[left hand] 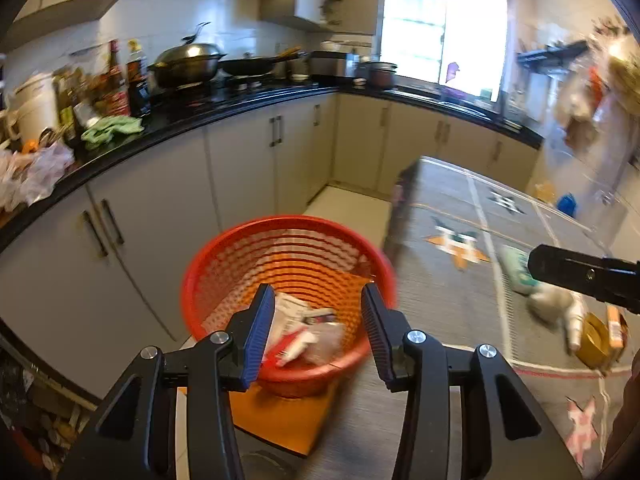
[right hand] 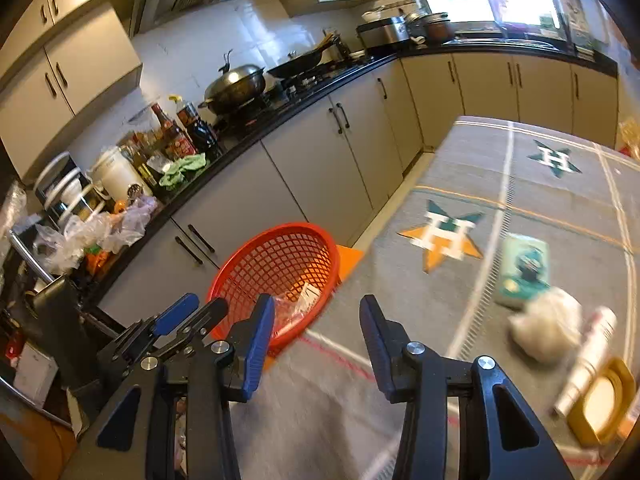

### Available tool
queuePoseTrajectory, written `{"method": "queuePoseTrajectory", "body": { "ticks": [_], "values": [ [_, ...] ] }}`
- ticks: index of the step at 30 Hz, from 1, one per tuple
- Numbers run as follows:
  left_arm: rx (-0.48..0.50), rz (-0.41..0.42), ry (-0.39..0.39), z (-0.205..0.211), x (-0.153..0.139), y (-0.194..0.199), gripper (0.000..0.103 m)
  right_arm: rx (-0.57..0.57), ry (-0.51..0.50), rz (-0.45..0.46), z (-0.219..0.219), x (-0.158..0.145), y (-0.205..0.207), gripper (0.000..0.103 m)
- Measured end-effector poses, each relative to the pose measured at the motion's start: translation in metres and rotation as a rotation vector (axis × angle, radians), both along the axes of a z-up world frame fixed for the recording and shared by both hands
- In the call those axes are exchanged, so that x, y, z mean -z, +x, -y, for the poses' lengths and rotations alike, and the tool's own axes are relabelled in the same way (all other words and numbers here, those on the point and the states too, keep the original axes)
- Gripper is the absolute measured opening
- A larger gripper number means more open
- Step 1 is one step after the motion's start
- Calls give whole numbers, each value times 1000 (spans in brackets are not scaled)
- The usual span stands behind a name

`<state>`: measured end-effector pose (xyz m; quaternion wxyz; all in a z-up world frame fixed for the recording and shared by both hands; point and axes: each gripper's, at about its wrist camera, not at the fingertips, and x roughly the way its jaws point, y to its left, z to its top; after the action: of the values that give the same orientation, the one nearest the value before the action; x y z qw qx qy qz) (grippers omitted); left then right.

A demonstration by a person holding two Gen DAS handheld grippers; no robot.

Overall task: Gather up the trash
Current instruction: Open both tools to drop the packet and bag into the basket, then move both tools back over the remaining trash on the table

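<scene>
A red mesh basket (left hand: 224, 276) stands at the table's left edge and holds a few wrappers (left hand: 304, 332); it also shows in the right wrist view (right hand: 280, 256). My left gripper (left hand: 318, 332) is open and empty, just above the basket. My right gripper (right hand: 316, 340) is open and empty over the grey table mat, right of the basket. Trash lies on the mat to the right: a green packet (right hand: 522, 266), a crumpled white wad (right hand: 546, 326), a white tube (right hand: 588, 360) and a yellow box (right hand: 604, 396).
The table mat (right hand: 460, 168) bears star patterns. A black counter (left hand: 168, 128) with bottles, woks and plastic bags runs along the left over grey cabinets (left hand: 240, 176). The left gripper (right hand: 176, 316) shows at the left of the right wrist view.
</scene>
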<state>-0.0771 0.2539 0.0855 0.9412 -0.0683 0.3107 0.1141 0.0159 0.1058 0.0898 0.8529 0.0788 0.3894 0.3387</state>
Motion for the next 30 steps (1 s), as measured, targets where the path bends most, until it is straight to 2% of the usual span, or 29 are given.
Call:
{"method": "queuePoseTrajectory", "body": {
  "ticks": [6, 12, 17, 23, 30],
  "values": [
    [113, -1, 11, 55, -7, -2, 44, 105, 24, 20, 74, -4, -29, 48],
    [219, -5, 15, 107, -15, -1, 45, 256, 37, 44, 159, -5, -54, 48],
    [318, -30, 18, 155, -14, 4, 45, 367, 66, 19, 221, 5, -67, 48],
    [435, -99, 9, 203, -1, 16, 45, 474, 73, -29, 271, 27, -72, 48],
    [561, -185, -27, 245, 15, 40, 44, 542, 113, -83, 303, 46, -74, 48]
  ]
}}
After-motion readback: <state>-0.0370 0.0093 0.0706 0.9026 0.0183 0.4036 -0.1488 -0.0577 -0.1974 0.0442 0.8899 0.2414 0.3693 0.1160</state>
